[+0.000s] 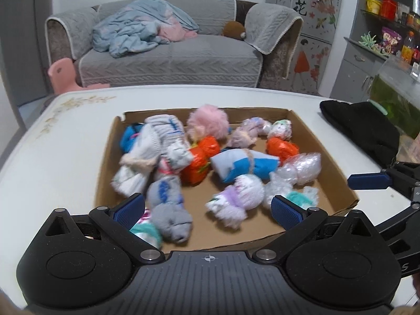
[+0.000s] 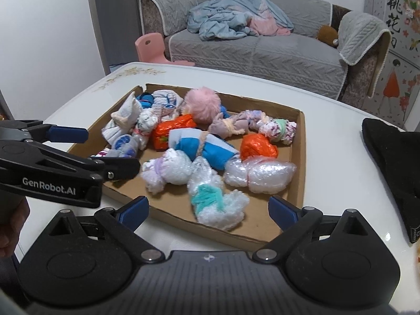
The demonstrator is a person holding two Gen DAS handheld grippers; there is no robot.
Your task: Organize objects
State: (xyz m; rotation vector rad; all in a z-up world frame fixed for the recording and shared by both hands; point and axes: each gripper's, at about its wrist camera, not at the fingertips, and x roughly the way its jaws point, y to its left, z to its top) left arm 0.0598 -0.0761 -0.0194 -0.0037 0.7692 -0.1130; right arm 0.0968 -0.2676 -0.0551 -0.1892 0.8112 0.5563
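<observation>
The shallow brown cardboard tray (image 1: 338, 173) sits on the glossy white table (image 1: 52, 162), directly at my twelve o'clock in both wrist views. It holds a loose heap of small rolled and tied bundles. Noted within it: a fluffy pink pom-pom ball (image 1: 208, 122) toward the far wall; a blue-and-pale-blue rolled sock tied with a cord (image 1: 244, 166) near the middle; two crinkly orange foil-wrapped parcels, one at centre (image 1: 200, 161) and one at two o'clock of the heap (image 1: 282, 148); a clear bubble-wrap bundle (image 2: 260, 174) by the right-hand wall; a bubble-wrap bundle with a teal core (image 2: 218, 204) nearest the front edge; and a grey-and-blue rolled sock (image 1: 168, 211) at the near left. The left-view contents are motion-blurred.

My left gripper (image 1: 208, 208) hangs over the tray's near edge, its blue-padded fingers (image 1: 128, 211) spread wide with nothing between them. My right gripper (image 2: 208, 210) hangs just short of the tray's near right corner, likewise spread wide and gripping nothing; the teal-cored bundle lies ahead between its fingers, not touched.

At three o'clock of the tray, a black knitted cloth (image 2: 388, 152) lies on the table, apart from the cardboard. Beyond the table at twelve o'clock stands a grey quilted sofa (image 1: 168, 60) carrying a crumpled blue-and-pink blanket (image 1: 141, 30).
</observation>
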